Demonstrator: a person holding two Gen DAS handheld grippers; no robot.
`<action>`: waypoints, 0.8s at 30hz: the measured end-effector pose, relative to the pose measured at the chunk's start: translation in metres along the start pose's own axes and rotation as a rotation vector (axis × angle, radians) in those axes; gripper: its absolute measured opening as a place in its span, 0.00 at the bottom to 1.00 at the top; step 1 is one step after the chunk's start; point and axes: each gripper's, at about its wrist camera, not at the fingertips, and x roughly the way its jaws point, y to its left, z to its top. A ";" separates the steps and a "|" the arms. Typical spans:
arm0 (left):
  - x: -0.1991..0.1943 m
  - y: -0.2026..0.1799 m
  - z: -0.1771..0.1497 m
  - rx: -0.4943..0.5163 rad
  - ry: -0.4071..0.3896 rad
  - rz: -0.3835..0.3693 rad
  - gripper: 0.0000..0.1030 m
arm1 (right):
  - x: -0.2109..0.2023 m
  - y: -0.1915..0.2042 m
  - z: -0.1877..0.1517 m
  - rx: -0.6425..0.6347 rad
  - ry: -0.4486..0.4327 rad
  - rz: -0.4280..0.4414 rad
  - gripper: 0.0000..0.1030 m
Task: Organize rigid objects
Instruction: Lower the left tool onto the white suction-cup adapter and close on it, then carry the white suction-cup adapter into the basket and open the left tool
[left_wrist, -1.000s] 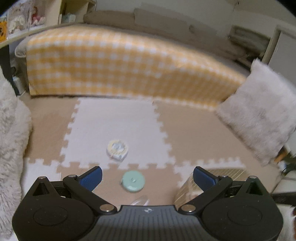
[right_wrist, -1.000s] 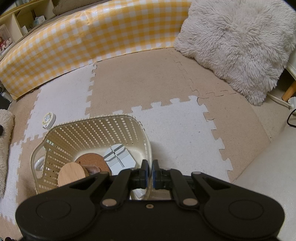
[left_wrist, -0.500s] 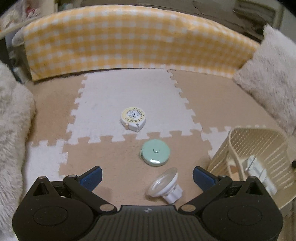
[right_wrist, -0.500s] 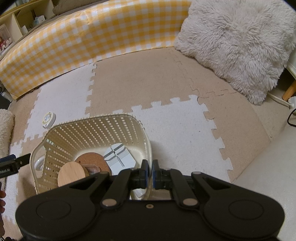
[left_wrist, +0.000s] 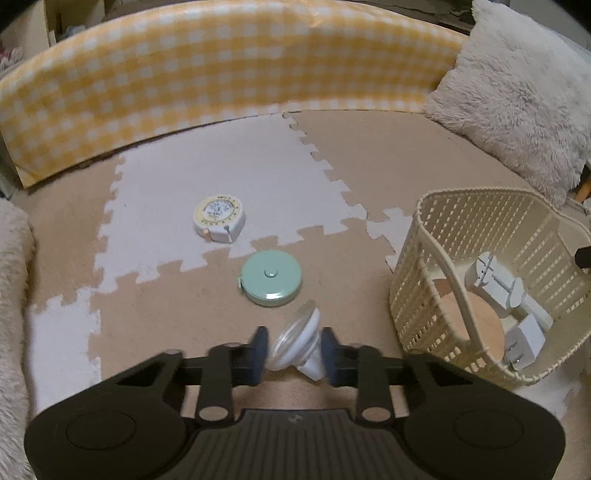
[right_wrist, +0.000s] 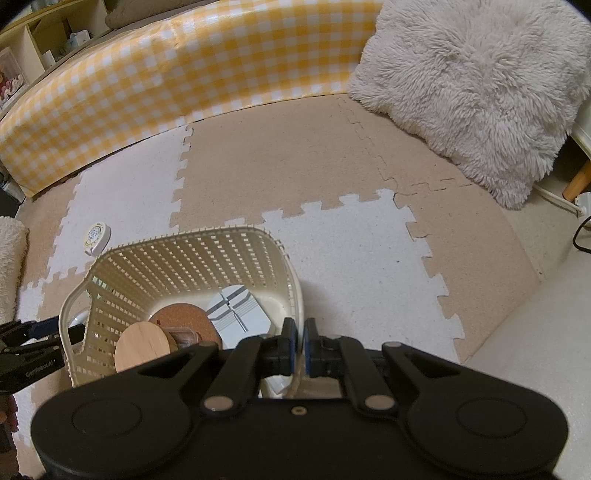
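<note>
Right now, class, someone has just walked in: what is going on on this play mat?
A person is tidying small hard items into a cream basket. The left tool has just been closing around a clear suction cup on the tan mat, and its pads now press on it. The right tool is shut on the basket's near rim. A green tape measure and a white one lie on the mat, not yet collected.

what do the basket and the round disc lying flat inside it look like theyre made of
Basket: probably moulded plastic, cream with a slight sheen; its walls are an even grid of slots and its rim is smooth. Pale disc: looks like unfinished light wood, matte with faint straight grain lines.
</note>
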 end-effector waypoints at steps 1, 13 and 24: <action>0.000 0.001 0.000 -0.015 -0.001 -0.010 0.23 | 0.000 0.000 0.000 -0.001 0.000 -0.001 0.05; -0.002 0.020 0.000 -0.194 -0.023 -0.116 0.09 | 0.000 0.000 0.000 -0.001 0.000 -0.001 0.05; -0.033 0.037 0.015 -0.401 -0.163 -0.216 0.09 | 0.000 0.000 0.000 -0.001 0.000 -0.001 0.05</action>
